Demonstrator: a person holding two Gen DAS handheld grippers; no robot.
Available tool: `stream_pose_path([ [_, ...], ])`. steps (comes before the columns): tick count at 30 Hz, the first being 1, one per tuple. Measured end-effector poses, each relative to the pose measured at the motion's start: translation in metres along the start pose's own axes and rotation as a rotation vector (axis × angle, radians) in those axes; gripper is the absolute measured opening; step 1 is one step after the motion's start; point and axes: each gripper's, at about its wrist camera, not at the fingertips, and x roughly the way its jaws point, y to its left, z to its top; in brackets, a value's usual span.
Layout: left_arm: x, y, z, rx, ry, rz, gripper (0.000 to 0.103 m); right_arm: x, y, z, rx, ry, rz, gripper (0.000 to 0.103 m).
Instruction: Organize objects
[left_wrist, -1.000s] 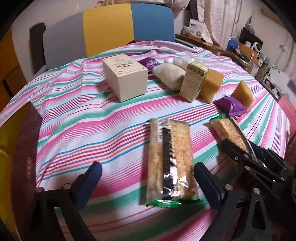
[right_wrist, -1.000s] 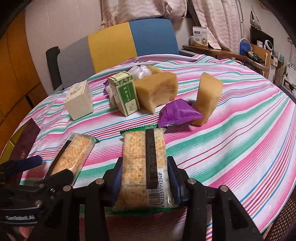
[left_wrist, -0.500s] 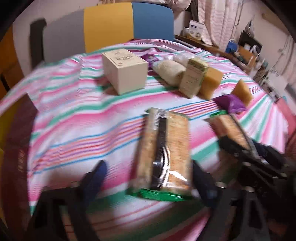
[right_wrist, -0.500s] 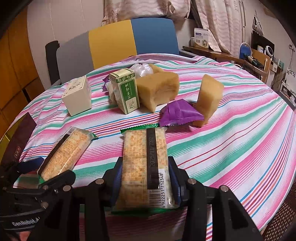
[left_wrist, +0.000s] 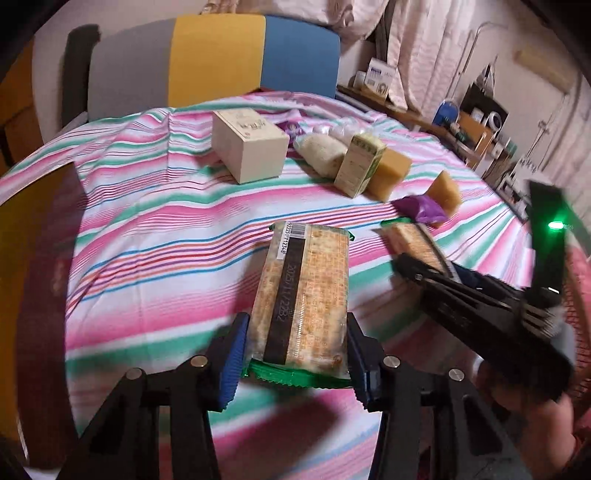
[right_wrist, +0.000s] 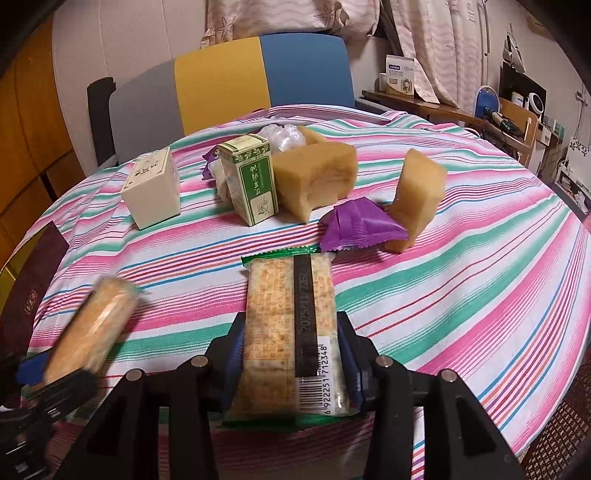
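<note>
Both hands are loaded right now. The left hand-held gripper (left_wrist: 295, 354) is clamped on a cracker pack (left_wrist: 304, 299) near its bottom end, and the right hand-held gripper (right_wrist: 291, 365) is clamped on a second cracker pack (right_wrist: 291, 332) the same way, both just above the striped desk (right_wrist: 461, 295).

My take on doing this well: keep the squeeze light, since crackers probably crush easily and the wrapper looks slippery. The grip sits at 1 end, so each pack will likely droop. I'd keep them level, move slowly, and set them down flat, side by side and lined up, away from the purple pouch (right_wrist: 360, 225) and the tan sponge blocks (right_wrist: 419, 192).

Readable stuff: the right pack's dark strip shows a date starting 2025/11 and a barcode reading 6 922251 712348. The left pack shows the same kind of date strip. The green box (right_wrist: 253, 179) and cream box (right_wrist: 153, 192) have print I can't read.
</note>
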Motion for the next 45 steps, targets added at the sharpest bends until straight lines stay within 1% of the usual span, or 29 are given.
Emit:
stream_pose_path([
  [5, -0.032, 0.014, -0.008, -0.045, -0.052, -0.014, 0.05, -0.006, 0.004, -0.002, 0.022, 0.002, -0.009, 0.043],
  [8, -0.049, 0.029, -0.012, -0.085, -0.074, -0.002, 0.05, -0.012, 0.01, -0.006, 0.039, -0.006, 0.024, 0.043],
  [13, -0.077, 0.059, -0.016, -0.139, -0.124, 0.058, 0.05, -0.017, 0.028, -0.01, 0.014, -0.002, 0.065, 0.043],
  [17, -0.097, 0.089, -0.022, -0.202, -0.156, 0.107, 0.05, -0.022, 0.042, -0.011, 0.012, 0.001, 0.105, 0.043],
  [21, -0.115, 0.123, -0.03, -0.25, -0.185, 0.202, 0.05, -0.032, 0.056, -0.009, -0.007, -0.011, 0.143, 0.043],
  [24, -0.121, 0.148, -0.038, -0.285, -0.184, 0.271, 0.05, -0.04, 0.07, -0.007, -0.026, -0.02, 0.174, 0.043],
  [27, -0.125, 0.174, -0.046, -0.346, -0.177, 0.301, 0.05, -0.047, 0.083, -0.006, -0.041, -0.029, 0.202, 0.043],
  [29, -0.127, 0.187, -0.05, -0.366, -0.171, 0.334, 0.05, -0.054, 0.092, -0.004, -0.052, -0.037, 0.225, 0.043],
  [30, -0.127, 0.196, -0.052, -0.372, -0.164, 0.367, 0.05, -0.056, 0.096, -0.004, -0.059, -0.04, 0.234, 0.043],
  [35, -0.128, 0.233, -0.064, -0.4, -0.123, 0.466, 0.05, -0.076, 0.122, -0.002, -0.11, -0.067, 0.291, 0.043],
  [41, -0.131, 0.264, -0.073, -0.427, -0.089, 0.54, 0.05, -0.096, 0.151, -0.002, -0.155, -0.081, 0.38, 0.043],
  [45, -0.134, 0.273, -0.079, -0.409, -0.08, 0.592, 0.05, -0.105, 0.169, -0.004, -0.186, -0.079, 0.429, 0.043],
])
